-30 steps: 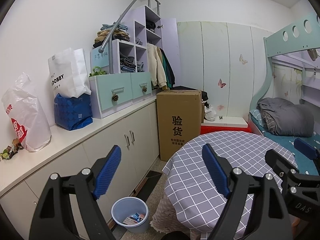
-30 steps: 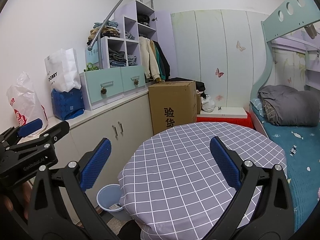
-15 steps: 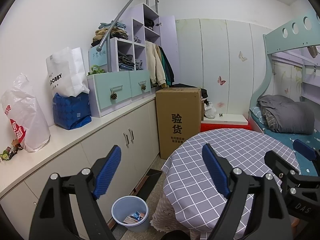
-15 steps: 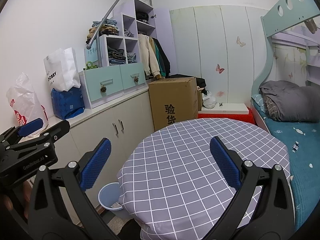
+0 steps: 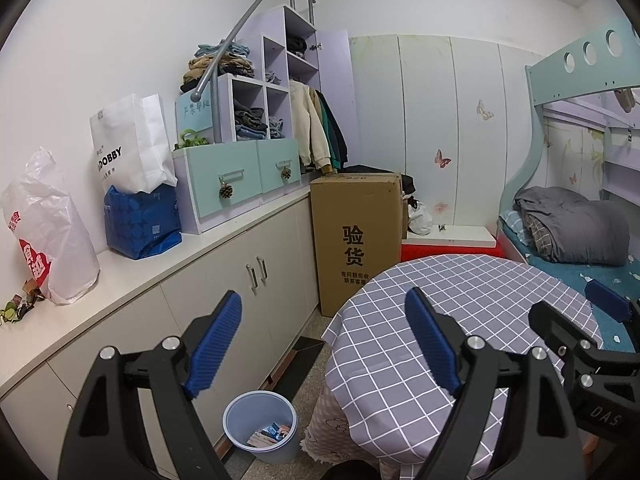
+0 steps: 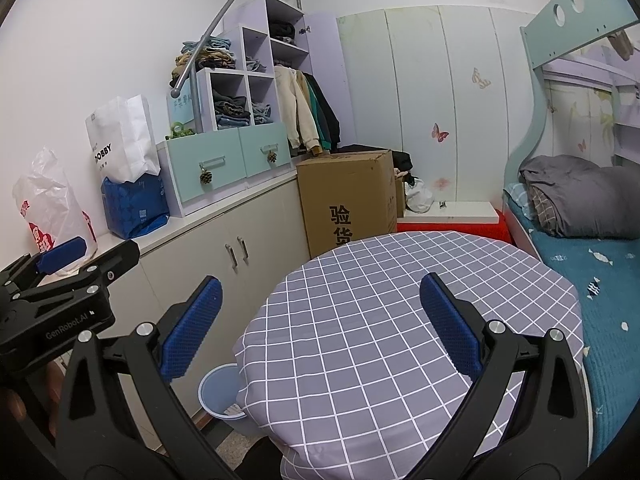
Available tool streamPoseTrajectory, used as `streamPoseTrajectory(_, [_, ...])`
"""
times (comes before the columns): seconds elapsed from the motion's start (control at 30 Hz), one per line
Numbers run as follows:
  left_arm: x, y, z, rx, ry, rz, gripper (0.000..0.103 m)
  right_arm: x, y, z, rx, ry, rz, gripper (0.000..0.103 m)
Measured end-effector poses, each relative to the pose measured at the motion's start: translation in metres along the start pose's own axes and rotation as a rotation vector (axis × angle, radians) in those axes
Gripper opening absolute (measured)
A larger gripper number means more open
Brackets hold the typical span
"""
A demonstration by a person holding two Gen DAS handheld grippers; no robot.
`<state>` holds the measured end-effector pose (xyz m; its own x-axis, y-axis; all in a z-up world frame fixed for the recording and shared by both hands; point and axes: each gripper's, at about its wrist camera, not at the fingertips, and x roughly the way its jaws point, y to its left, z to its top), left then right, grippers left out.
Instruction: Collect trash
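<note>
**Two Open Grippers Above a Checked Surface, Bin on the Floor**

The left gripper (image 5: 322,340) hangs in the air with its jaws wide apart. Nothing is between them. The right gripper (image 6: 320,324) is the same: jaws wide apart and holding nothing.

The bin (image 5: 262,426) is small, round and light blue. It stands on the floor, low down and between the left jaws in the left view, but far below them and not touching. Some trash (image 5: 268,436) lies inside it, like paper packets with blue and red on them. In the right view the bin (image 6: 218,394) shows near the left jaw, partly hidden behind the edge of the cloth.

The surface (image 6: 400,320) is round, with a grey cloth marked in white squares. It sits just beside the bin. The right jaws hang over it.

A long white counter (image 5: 132,272) with cupboard doors runs along the left wall. On it stand a white plastic bag (image 5: 44,232) with red marks, a blue bag (image 5: 140,220) with a white paper bag (image 5: 132,144) on top, and green drawers (image 5: 240,180) with shelves of folded clothes above. A tall brown box (image 5: 356,240) stands on the floor past the counter. A bunk bed (image 6: 580,208) with a grey blanket is on the right.
</note>
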<state>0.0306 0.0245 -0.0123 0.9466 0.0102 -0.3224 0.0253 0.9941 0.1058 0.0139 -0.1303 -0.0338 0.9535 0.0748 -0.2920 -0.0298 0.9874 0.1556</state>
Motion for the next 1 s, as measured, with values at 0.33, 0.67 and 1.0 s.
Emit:
streamPoseTrajectory(0.33, [0.0007,-0.0004,-0.0001,0.002,0.000,-0.002,0.083,0.0030,0.0015,-0.0034,0.005,0.007,0.004,0.097])
streamPoseTrajectory(0.67, [0.0046,-0.0032,-0.0043,0.008,0.002,-0.003,0.083,0.0043,0.0011,-0.0039,0.007,0.009,0.005,0.097])
streamPoseTrajectory(1.0, [0.0058,-0.0073,-0.0032,0.012,0.001,-0.002,0.083,0.0064,0.0003,-0.0067,0.014,0.011,0.007,0.097])
